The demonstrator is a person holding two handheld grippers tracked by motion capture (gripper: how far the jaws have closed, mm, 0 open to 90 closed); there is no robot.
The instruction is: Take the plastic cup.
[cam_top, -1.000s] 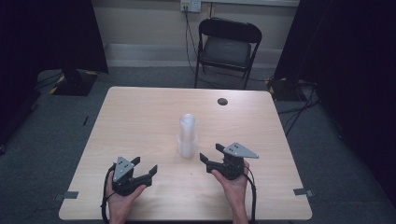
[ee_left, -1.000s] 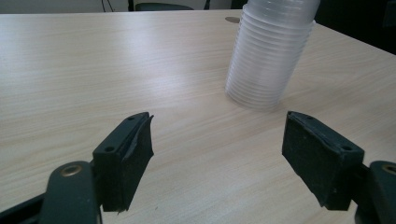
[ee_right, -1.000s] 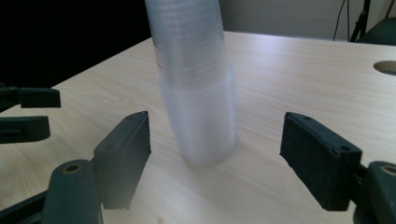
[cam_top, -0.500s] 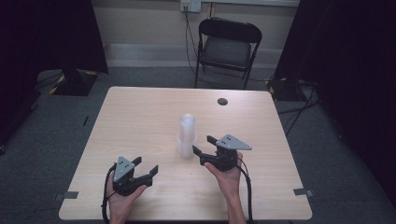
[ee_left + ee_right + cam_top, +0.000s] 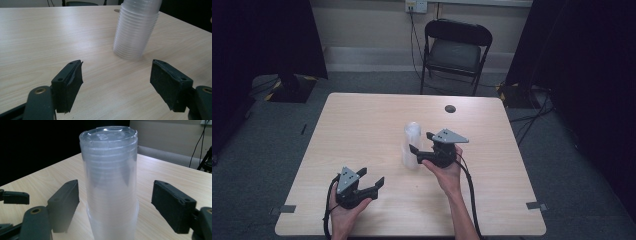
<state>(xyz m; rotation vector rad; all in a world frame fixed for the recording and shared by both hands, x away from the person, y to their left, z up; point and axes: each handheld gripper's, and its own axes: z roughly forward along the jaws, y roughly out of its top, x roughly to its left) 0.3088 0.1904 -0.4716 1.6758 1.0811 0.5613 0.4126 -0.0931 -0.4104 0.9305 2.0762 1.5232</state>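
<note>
left gripper (image 5: 371,183) sits near the near-left edge of the table (image 5: 362,120), jaws apart, nothing between them, well apart from the work. in the left gripper view the cup stack (image 5: 136,27) stands beyond it, off to the right.

mid-table: right gripper (image 5: 421,147) is at the cup stack (image 5: 411,145), coming in from the stack's right. its jaws have just been opening; in the right gripper view the stack (image 5: 111,185) stands between the pads (image 5: 65,203) with a gap on both sides, so not clamped yet.

risks as i read it:
- stack is tall, light, upside-down nested clear cups. one pad landing first would push it sideways and tip it.
- stack looks closer to the left pad, so an uneven close is likely unless centred.
- hard squeeze on thin plastic could crush or jam cups together.
- clamping low may lift the whole stack; high may take just a few and wobble the rest.

far side: a small dark disc (image 5: 450,108) on the table, a chair (image 5: 454,47) behind. no conflict.
</note>
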